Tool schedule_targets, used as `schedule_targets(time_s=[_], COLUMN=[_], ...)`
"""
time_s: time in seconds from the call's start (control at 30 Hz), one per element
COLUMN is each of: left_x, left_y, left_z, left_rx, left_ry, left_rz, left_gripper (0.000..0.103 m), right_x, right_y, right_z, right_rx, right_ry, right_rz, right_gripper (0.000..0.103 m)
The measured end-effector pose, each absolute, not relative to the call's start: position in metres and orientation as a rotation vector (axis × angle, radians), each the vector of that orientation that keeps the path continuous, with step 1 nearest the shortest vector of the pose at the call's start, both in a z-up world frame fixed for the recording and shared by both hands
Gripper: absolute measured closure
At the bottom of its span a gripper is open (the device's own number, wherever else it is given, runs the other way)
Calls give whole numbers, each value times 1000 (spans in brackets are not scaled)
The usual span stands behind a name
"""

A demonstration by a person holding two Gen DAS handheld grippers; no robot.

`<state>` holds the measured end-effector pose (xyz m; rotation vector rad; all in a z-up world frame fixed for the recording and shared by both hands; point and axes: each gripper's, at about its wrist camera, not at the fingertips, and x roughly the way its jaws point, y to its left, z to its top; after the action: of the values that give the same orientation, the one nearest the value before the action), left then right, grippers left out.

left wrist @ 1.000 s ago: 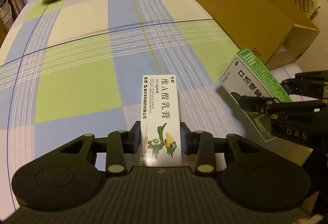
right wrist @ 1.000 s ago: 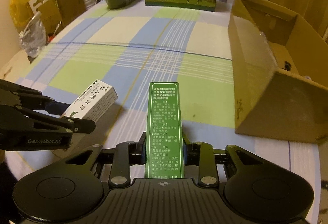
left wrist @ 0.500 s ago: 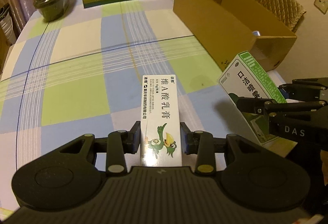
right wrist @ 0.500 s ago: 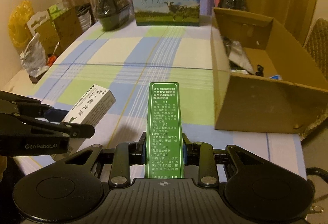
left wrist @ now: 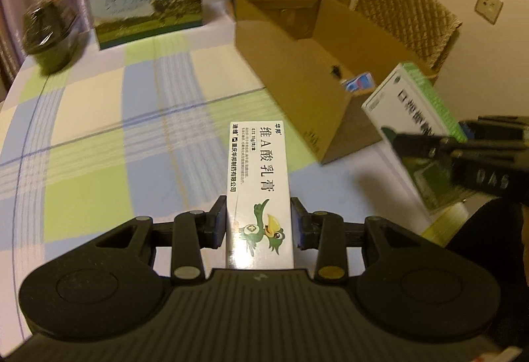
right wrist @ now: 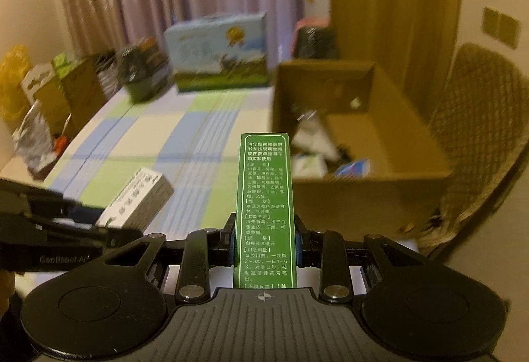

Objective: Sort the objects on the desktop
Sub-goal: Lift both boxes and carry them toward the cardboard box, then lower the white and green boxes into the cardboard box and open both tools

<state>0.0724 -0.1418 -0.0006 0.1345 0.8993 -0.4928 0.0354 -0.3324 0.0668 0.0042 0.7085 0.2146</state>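
My left gripper [left wrist: 259, 224] is shut on a white ointment box [left wrist: 258, 173] with a green bird printed on it, held above the checked tablecloth [left wrist: 99, 137]. My right gripper [right wrist: 265, 238] is shut on a green and white medicine box [right wrist: 264, 196], its green text side facing the camera. In the left wrist view that box [left wrist: 413, 117] hangs at the right with the right gripper's fingers [left wrist: 429, 143] on it. In the right wrist view the white box [right wrist: 139, 200] shows at the left. An open cardboard box [right wrist: 357, 143] with several items inside stands ahead on the right.
A milk carton case [left wrist: 145, 14] and a dark wrapped pot [left wrist: 49, 31] stand at the table's far end. A woven chair [right wrist: 479, 137] is beyond the cardboard box. Bags and paper cartons [right wrist: 49, 90] line the table's left side.
Both grippers have risen with their boxes still held, and the views have tipped up. The cardboard box's inside and the far wall now show more.
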Motion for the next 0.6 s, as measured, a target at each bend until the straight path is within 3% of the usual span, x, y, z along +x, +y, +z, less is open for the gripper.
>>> schedule_targets(time_s=[0.33,0.6], left_x=[119,168], left_y=[-215,-266], left_z=[42,51], left_rx=[67,51], left_ry=[825,796], left_rz=[-603,-607], left_gripper=[70,70], right_x=[101,151], right_y=[-395,-420], right_z=[111,103], right_rx=[11,36], right_ry=[631,638], right_rz=[142,131], right_gripper=[75,75])
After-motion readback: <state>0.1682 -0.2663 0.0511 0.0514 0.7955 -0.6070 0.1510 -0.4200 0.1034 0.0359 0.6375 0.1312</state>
